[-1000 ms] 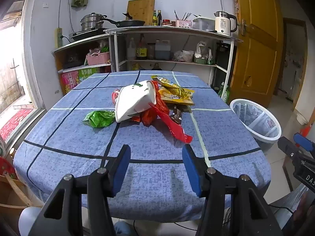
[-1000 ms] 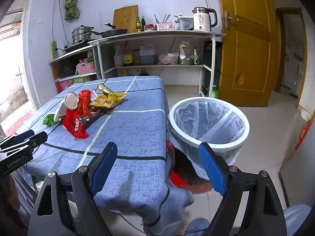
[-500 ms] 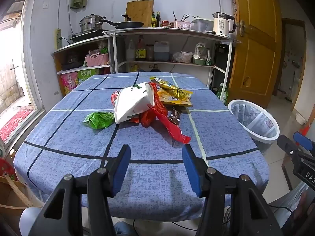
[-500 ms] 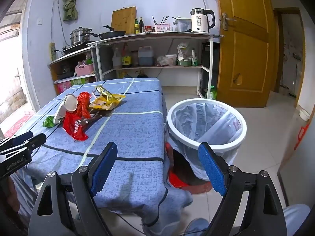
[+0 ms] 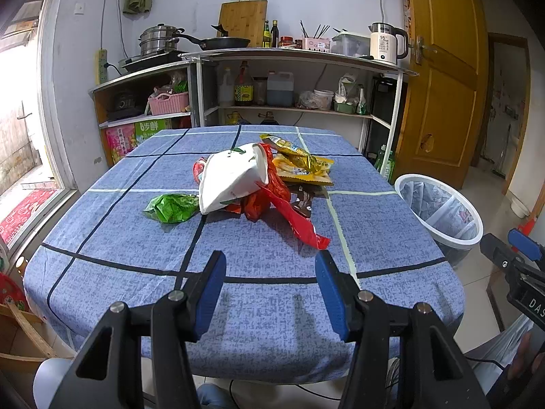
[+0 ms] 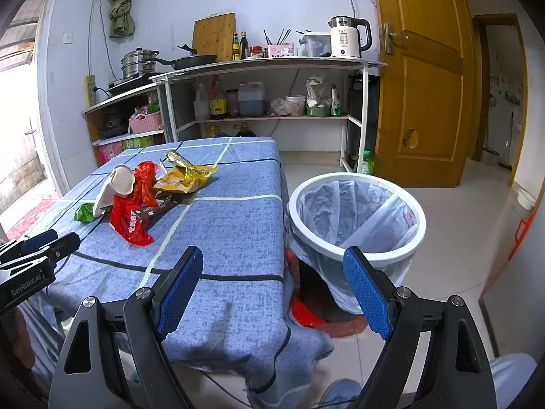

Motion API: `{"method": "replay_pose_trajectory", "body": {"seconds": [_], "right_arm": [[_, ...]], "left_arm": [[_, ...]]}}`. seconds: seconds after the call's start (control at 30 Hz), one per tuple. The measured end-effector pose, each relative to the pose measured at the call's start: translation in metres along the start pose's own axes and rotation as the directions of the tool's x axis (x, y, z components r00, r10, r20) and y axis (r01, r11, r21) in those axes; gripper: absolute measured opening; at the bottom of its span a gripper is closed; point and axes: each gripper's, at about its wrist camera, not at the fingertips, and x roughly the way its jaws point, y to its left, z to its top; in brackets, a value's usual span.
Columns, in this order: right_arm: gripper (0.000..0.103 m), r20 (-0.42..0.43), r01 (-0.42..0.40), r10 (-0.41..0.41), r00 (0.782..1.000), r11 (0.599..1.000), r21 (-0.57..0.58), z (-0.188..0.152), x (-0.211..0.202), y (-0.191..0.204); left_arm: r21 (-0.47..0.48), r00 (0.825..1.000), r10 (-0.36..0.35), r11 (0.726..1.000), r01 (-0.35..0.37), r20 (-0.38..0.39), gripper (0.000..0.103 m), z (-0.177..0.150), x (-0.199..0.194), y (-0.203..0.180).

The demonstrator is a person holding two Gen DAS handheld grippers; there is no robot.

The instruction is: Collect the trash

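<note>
A pile of trash lies mid-table on the blue checked cloth (image 5: 272, 293): a crushed white paper cup (image 5: 231, 177), a red wrapper (image 5: 293, 218), a green wrapper (image 5: 172, 207), yellow snack bags (image 5: 301, 165) and a brown wrapper (image 5: 303, 201). My left gripper (image 5: 270, 276) is open and empty above the table's near edge, short of the pile. My right gripper (image 6: 272, 272) is open and empty at the table's right corner, beside the white bin (image 6: 356, 220) lined with a clear bag. The pile shows in the right wrist view too, with the red wrapper (image 6: 131, 221) nearest.
The bin (image 5: 439, 214) stands on the floor right of the table. Kitchen shelves (image 5: 289, 78) with pots, bottles and a kettle stand behind the table. A wooden door (image 6: 422, 78) is at the right. A window is at the left.
Both views have shifted slightly, with the scene sitting a little lower in the frames. Both grippers stay open. The trash has not moved.
</note>
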Motion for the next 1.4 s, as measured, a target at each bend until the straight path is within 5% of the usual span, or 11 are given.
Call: {"method": "replay_pose_trajectory", "body": {"seconds": [1.4], "right_arm": [[0.085, -0.003, 0.003, -0.003, 1.000, 1.000, -0.010, -0.001, 0.000, 0.009]], "left_arm": [[-0.007, 1.000, -0.005, 1.000, 0.005, -0.005, 0.057, 0.001, -0.002, 0.000]]}}
